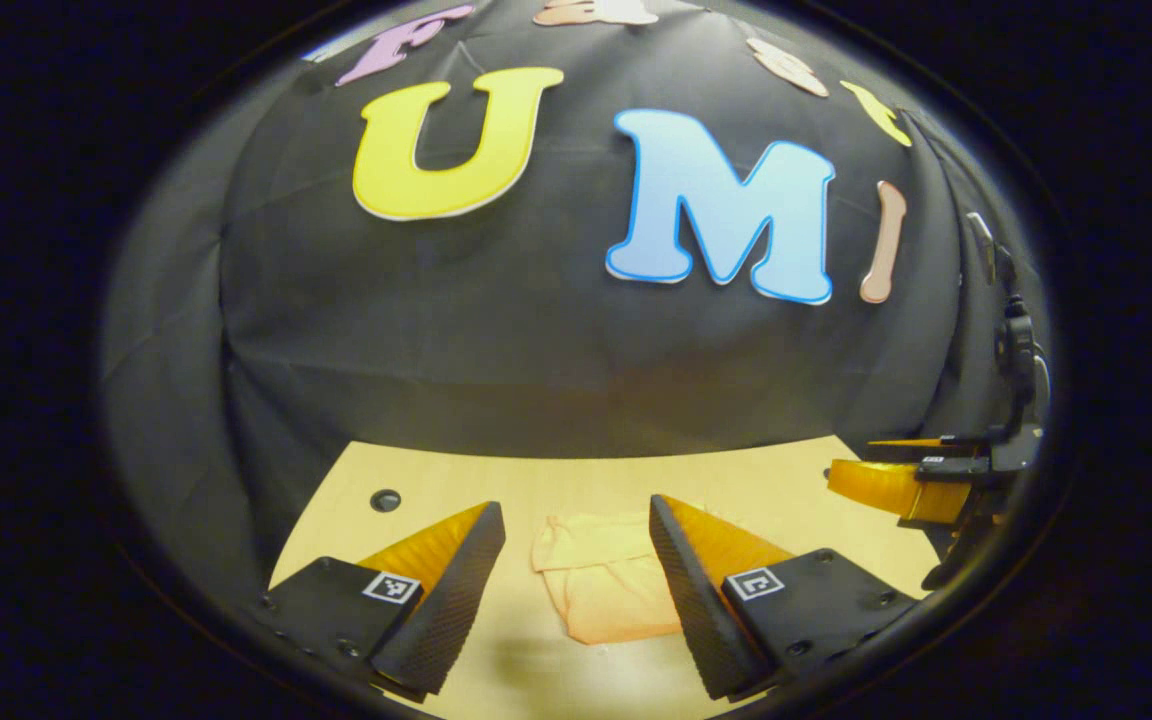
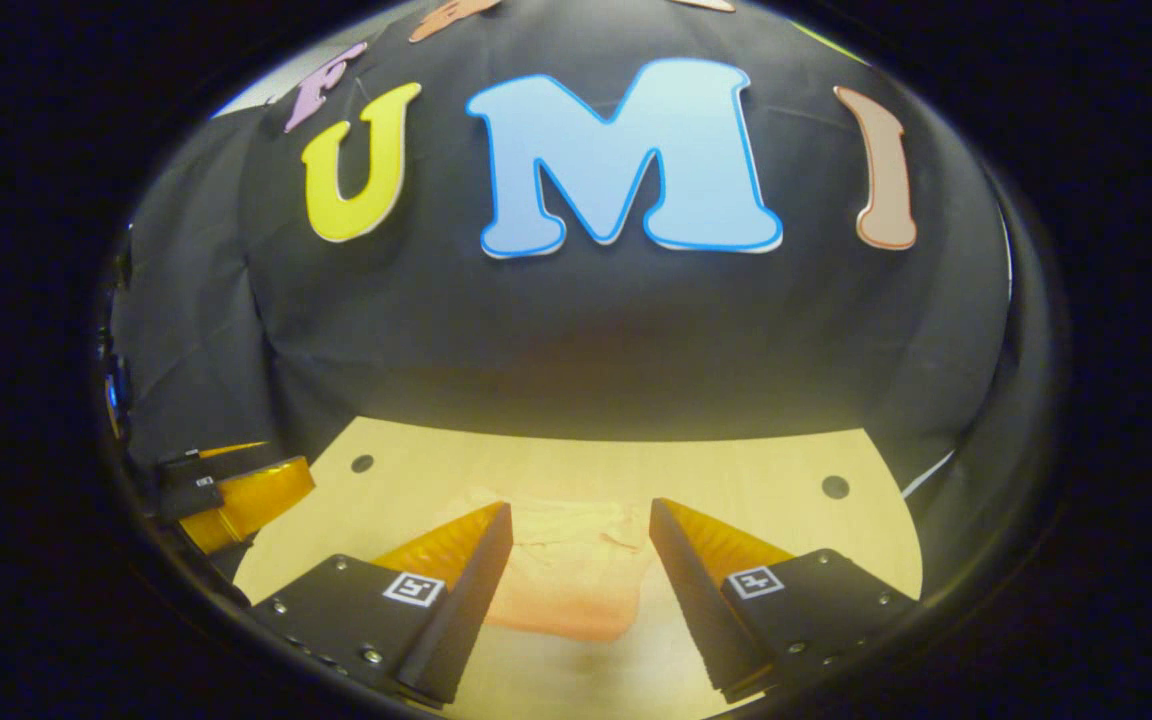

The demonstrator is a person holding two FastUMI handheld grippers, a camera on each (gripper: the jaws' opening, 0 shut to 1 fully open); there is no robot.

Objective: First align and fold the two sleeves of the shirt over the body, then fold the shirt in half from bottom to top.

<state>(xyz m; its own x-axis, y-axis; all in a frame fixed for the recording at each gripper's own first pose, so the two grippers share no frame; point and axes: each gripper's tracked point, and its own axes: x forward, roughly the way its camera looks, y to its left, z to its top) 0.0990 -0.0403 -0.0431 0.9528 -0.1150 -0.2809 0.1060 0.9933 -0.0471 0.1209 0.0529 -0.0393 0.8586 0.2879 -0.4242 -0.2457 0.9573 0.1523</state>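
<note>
The small peach-coloured cloth shirt lies flat on the light wooden tabletop, already folded into a neat little bundle. In the left gripper view, the left hand-held gripper hangs above the tabletop with its two fingers wide apart, and the shirt shows in the gap between them, lower down on the wood. Nothing is held between the fingers, and they do not touch the shirt. The shirt's right edge slips behind the right finger in this view. A small round dark hole sits in the tabletop near the far left corner. At the right edge of this view, the other hand-held gripper pokes in from the side, up above the tabletop and well apart from the shirt. In the right gripper view, the right hand-held gripper also hangs above the tabletop with its fingers wide apart and nothing between them. The shirt lies on the wood past the fingers, in the gap between them, with a soft rounded near edge. Two small round holes show in the tabletop, one far left and one far right. The left hand-held gripper peeks in at the left edge of this view
</note>
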